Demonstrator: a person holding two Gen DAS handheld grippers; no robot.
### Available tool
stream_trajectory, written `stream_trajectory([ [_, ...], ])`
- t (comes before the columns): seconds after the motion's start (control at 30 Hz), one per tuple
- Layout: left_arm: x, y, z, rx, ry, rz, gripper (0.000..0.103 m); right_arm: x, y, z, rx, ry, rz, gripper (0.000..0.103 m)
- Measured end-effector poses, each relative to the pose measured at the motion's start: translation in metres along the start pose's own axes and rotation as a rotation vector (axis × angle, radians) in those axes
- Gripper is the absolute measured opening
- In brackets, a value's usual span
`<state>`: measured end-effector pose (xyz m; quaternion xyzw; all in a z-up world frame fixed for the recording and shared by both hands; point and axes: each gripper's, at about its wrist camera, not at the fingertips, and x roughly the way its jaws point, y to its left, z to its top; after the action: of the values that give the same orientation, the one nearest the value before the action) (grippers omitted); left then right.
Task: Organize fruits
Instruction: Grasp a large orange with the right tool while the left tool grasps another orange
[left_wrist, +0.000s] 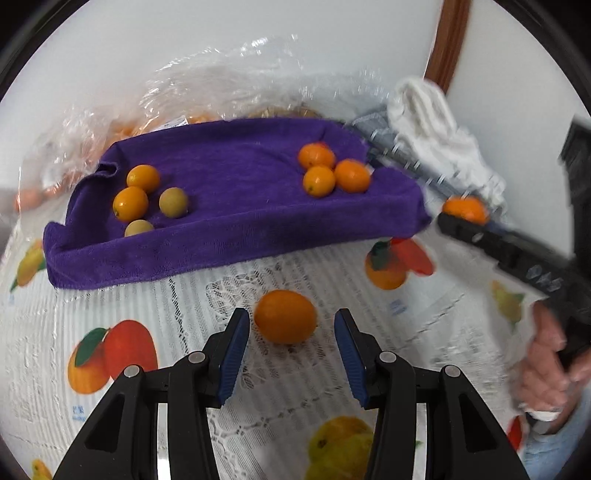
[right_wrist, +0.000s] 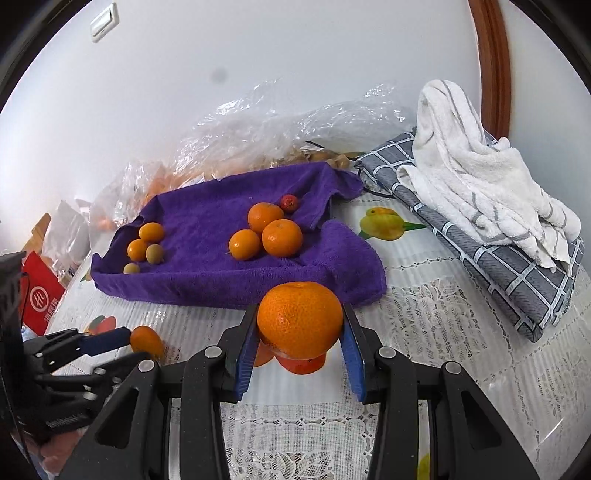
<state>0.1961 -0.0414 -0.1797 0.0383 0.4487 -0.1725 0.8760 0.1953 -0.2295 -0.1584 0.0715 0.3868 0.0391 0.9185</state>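
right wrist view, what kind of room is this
Probably a home dining or kitchen table: a fruit-print tablecloth with a lace pattern, folded towels stacked on it, a wall switch, and crumpled plastic bags against the white wall.

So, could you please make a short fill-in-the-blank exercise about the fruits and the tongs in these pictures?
1. The right tongs hold a ___.
2. The fruits already sorted lie on a towel of ___ colour.
3. The left tongs are ___, with a kumquat on the tablecloth between the fingers.
4. The white towel lies on a ___ checked cloth.

Missing words: mandarin; purple; open; grey
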Motion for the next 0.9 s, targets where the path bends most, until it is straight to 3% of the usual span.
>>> stream_trajectory([
  [0.3,0.009,-0.009,-0.005,0.034,-0.021,0.034,0.045,0.006,0.003,-0.002,0.000,0.024,0.016,0.041],
  [0.4,0.009,-0.010,-0.005,0.043,-0.022,0.052,0.037,0.009,0.007,-0.005,-0.017,0.032,0.008,0.041],
  [0.47,0.009,-0.008,-0.004,0.038,-0.023,0.043,0.037,0.010,0.008,-0.006,-0.025,0.035,0.005,0.041],
  [0.67,-0.001,0.010,-0.004,-0.053,-0.077,0.024,0.037,0.013,0.008,-0.008,-0.028,0.040,0.003,0.041],
  [0.9,-0.012,0.029,-0.002,-0.140,-0.155,0.069,0.037,0.021,0.012,-0.011,-0.048,0.063,-0.007,0.041],
])
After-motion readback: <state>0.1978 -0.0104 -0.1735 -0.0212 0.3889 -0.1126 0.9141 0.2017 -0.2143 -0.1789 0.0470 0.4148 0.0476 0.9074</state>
